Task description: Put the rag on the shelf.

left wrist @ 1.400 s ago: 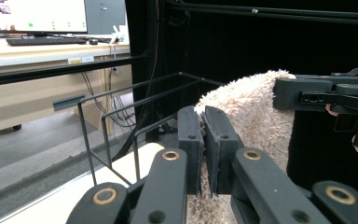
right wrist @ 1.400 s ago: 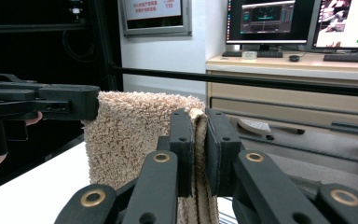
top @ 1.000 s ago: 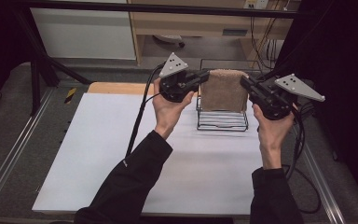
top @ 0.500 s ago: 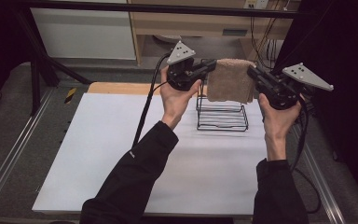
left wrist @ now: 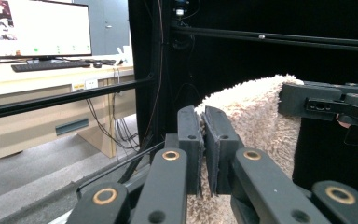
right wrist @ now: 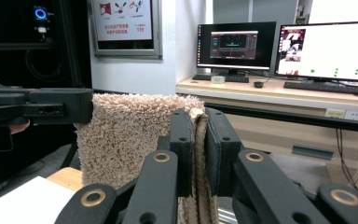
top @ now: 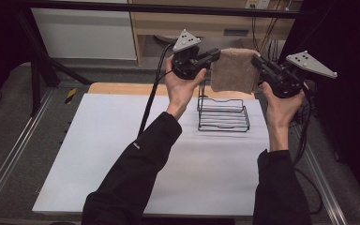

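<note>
A beige fluffy towel hangs stretched in the air between both grippers, above a black wire rack on the white table. My left gripper is shut on the towel's upper left corner. My right gripper is shut on its upper right corner. In the left gripper view, the left gripper pinches the towel edge between its jaws, with the other gripper's jaw at the right. In the right gripper view, the right gripper clamps the folded edge of the towel.
The white table spreads below the hands, with a wooden strip along its far edge. Metal rails run down both sides. A wooden desk with monitors and a keyboard stands beyond the table. Cables trail from each gripper.
Both grippers have risen with the towel, lifting it off the wire rack and higher above the table. Both stay shut on their corners.
</note>
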{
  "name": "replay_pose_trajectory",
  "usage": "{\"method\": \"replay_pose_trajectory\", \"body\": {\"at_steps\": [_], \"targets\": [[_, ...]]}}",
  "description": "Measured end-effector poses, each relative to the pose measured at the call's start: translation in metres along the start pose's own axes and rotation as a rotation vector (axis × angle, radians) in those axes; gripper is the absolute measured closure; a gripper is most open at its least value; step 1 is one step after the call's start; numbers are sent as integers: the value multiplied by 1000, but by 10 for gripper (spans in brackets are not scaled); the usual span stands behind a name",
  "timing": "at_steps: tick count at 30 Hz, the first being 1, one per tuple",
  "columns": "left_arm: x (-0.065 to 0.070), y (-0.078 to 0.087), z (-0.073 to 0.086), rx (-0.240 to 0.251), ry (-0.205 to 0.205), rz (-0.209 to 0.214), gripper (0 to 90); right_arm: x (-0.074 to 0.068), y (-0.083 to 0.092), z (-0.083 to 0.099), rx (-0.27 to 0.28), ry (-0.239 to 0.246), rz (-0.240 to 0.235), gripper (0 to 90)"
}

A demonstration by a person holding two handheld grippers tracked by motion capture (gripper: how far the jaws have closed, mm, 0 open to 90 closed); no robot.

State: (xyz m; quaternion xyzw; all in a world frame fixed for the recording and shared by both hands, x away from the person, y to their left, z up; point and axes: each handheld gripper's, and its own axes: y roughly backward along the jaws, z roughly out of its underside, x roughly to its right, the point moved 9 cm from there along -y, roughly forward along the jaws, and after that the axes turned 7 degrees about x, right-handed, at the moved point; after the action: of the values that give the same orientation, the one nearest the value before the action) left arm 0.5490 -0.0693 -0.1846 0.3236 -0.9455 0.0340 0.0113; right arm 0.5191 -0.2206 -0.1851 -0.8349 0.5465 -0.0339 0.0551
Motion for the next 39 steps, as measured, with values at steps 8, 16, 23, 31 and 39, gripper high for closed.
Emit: {"method": "replay_pose_trajectory", "body": {"at_steps": [8, 16, 23, 31, 39], "targets": [[-4, -8, -11, 13, -16, -1, 855, 6, -8, -9, 20, -4, 1, 827], [-12, -18, -14, 10, -7, -22, 854, 14, -21, -11, 25, -9, 4, 828], [-20, -26, -18, 9, -16, -34, 854, 20, -33, -12, 23, -5, 7, 827], [-31, -36, -8, -18, -25, -54, 854, 25, -43, -4, 5, 14, 16, 828], [-39, -42, 2, -29, -38, -61, 855, 30, -53, 5, -2, 20, 14, 828]]}}
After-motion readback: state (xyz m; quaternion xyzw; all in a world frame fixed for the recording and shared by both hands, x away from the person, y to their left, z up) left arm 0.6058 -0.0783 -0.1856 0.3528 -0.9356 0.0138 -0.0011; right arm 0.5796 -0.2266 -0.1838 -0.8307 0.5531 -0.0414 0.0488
